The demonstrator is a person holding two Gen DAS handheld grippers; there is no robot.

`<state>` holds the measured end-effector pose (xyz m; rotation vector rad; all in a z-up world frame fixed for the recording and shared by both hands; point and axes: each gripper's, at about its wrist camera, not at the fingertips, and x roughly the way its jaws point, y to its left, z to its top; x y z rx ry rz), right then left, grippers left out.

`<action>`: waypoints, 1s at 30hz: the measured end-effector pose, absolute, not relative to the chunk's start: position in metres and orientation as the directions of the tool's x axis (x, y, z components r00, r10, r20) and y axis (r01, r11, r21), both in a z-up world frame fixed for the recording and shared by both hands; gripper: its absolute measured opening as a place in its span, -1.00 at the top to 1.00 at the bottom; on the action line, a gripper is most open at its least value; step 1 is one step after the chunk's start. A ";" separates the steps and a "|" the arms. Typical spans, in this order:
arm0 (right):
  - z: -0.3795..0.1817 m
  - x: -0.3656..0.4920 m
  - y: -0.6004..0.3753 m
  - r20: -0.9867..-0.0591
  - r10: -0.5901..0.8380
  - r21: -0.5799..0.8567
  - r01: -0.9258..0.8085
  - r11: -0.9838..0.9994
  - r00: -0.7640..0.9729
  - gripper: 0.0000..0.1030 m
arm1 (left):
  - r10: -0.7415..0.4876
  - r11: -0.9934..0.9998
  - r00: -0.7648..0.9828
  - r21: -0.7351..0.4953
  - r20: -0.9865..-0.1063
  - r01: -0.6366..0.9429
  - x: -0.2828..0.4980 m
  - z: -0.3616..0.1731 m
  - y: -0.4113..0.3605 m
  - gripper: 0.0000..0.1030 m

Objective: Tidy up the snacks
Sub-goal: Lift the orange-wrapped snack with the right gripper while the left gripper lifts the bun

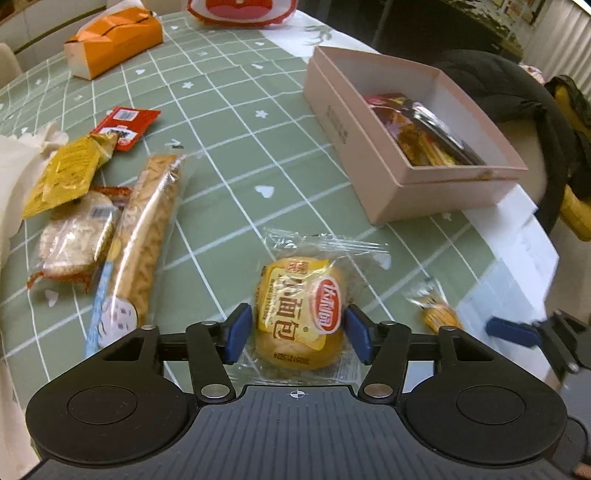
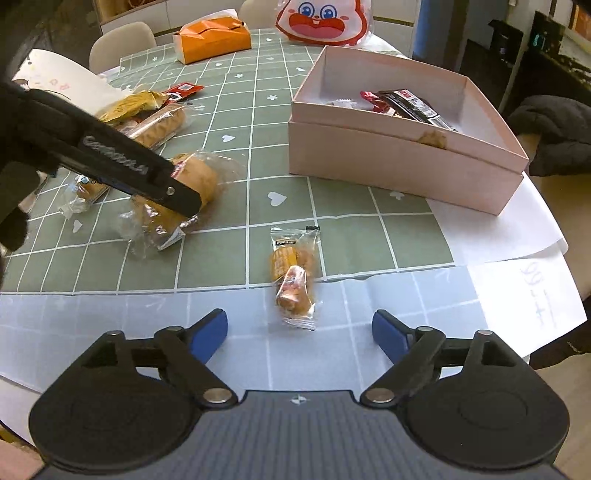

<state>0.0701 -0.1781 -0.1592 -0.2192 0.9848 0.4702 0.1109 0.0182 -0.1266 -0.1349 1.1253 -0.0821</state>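
A round bun (image 1: 299, 314) in a clear wrapper with a yellow label lies on the green checked tablecloth (image 1: 229, 122). My left gripper (image 1: 299, 332) is open around it, blue pads close against both sides, a sliver of gap on the left. In the right wrist view one of its fingers (image 2: 173, 192) reaches down over the bun (image 2: 201, 177). My right gripper (image 2: 299, 325) is open and holds nothing. A small wrapped snack (image 2: 295, 280) lies just ahead of it, also visible as the small snack (image 1: 439, 314) in the left wrist view. The pink box (image 2: 406, 173) holds several packets.
A pile of wrapped snacks (image 1: 110, 206) lies at the left. An orange tissue box (image 1: 114, 40) and a cartoon-face bag (image 2: 325, 22) stand at the far side. White paper sheets (image 2: 498, 236) cover the near right edge. A dark jacket (image 2: 554, 129) hangs beyond the box.
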 end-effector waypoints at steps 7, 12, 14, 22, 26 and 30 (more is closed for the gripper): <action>-0.164 0.067 -0.176 -0.848 0.300 0.031 -0.524 0.851 0.437 -1.00 | -0.174 0.977 0.385 -0.206 -0.906 -0.045 0.077 -0.121 0.023 -0.12; -0.164 0.069 -0.174 -0.858 0.296 0.027 -0.538 0.842 0.420 -1.00 | -0.190 0.973 0.366 -0.224 -0.911 -0.053 0.057 -0.125 0.019 -0.12; -0.164 0.070 -0.175 -0.859 0.301 0.027 -0.552 0.834 0.413 -1.00 | -0.174 0.979 0.367 -0.199 -0.914 -0.031 0.054 -0.125 0.013 -0.12; -0.146 0.091 -0.191 -0.855 0.299 0.083 -0.456 0.886 0.424 -0.69 | -0.236 0.956 0.363 -0.282 -0.901 -0.078 0.059 -0.128 0.019 -0.12; -0.141 0.105 -0.184 -0.861 0.310 0.106 -0.452 0.886 0.404 -0.32 | -0.288 0.941 0.358 -0.331 -0.888 -0.064 0.065 -0.130 0.013 -0.12; -0.143 0.122 -0.178 -0.878 0.345 0.191 -0.417 0.888 0.332 -0.07 | -0.315 0.932 0.347 -0.358 -0.884 -0.066 0.072 -0.133 0.016 -0.12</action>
